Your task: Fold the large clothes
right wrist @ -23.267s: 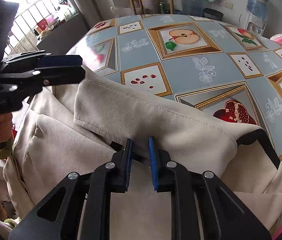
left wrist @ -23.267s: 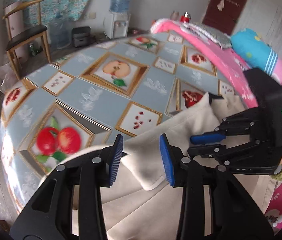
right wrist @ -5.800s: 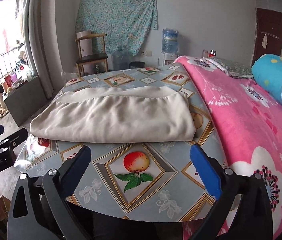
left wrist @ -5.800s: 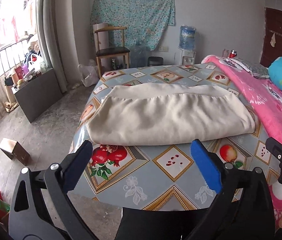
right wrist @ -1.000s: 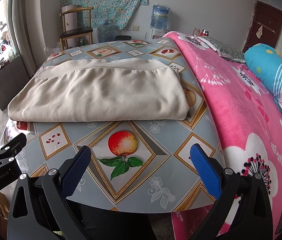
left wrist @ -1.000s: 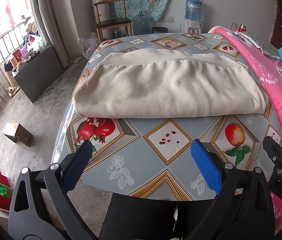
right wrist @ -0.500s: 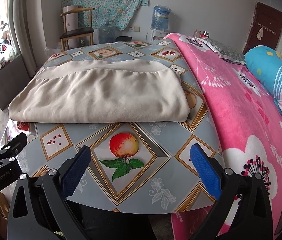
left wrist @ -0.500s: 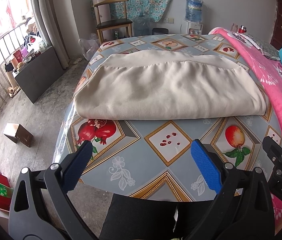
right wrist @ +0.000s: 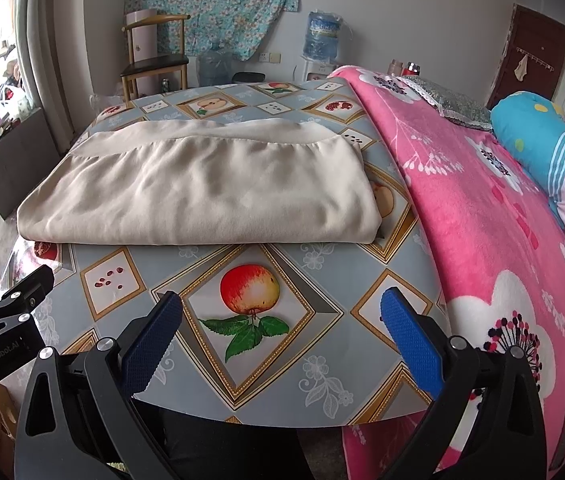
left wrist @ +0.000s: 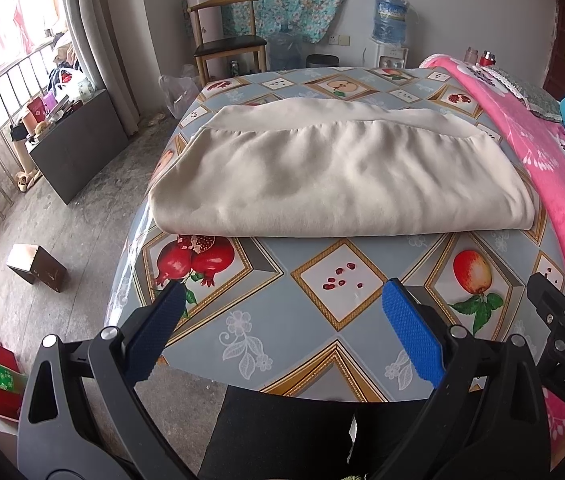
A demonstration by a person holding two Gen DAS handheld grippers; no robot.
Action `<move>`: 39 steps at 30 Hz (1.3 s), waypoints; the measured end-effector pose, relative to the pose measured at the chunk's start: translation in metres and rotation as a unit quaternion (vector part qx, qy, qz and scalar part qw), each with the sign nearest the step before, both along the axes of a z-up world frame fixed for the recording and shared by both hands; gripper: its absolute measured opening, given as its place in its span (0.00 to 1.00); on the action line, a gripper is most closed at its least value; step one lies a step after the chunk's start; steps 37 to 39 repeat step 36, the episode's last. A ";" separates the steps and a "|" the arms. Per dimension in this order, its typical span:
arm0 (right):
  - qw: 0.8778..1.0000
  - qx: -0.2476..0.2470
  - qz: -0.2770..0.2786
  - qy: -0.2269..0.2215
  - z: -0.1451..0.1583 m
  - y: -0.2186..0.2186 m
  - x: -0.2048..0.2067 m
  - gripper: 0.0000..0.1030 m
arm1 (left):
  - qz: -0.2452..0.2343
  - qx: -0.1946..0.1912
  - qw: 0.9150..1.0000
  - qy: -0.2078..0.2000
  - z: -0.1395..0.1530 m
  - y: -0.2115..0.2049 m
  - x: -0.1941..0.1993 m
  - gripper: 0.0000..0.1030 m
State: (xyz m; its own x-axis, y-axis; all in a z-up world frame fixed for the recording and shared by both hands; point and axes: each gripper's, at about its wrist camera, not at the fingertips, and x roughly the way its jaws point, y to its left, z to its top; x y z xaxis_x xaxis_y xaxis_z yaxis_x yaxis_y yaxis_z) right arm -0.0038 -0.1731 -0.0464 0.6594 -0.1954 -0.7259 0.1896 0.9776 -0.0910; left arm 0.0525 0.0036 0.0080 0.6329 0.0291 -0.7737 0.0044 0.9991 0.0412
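Your cream garment point(left wrist: 338, 184) lies folded into a neat rectangle on the fruit-print tablecloth point(left wrist: 282, 320), beside the pink blanket point(right wrist: 482, 220). Your left gripper point(left wrist: 282, 332) and right gripper point(right wrist: 282, 332) hang clear, jaws spread wide, empty. The folding looks essentially finished.
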 end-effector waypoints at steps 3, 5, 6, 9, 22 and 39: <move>1.000 0.000 0.001 0.000 0.000 0.000 0.000 0.94 | 0.000 0.000 1.000 -0.001 0.000 0.001 0.000 0.92; 1.000 0.000 0.001 0.000 0.000 0.000 0.000 0.94 | 0.000 0.000 1.000 0.000 0.000 0.000 0.000 0.92; 1.000 -0.001 0.000 0.000 0.000 0.001 0.000 0.94 | 0.000 0.001 1.000 -0.001 0.000 0.001 0.000 0.92; 1.000 -0.002 0.000 0.000 -0.001 0.001 0.000 0.94 | 0.000 0.000 1.000 0.000 0.000 0.000 0.000 0.92; 1.000 -0.002 0.000 0.000 -0.003 0.000 0.000 0.94 | 0.001 0.001 1.000 -0.001 0.000 0.001 0.000 0.92; 1.000 -0.002 0.000 -0.001 -0.005 -0.002 -0.002 0.94 | 0.002 0.003 1.000 -0.002 -0.001 0.001 0.001 0.92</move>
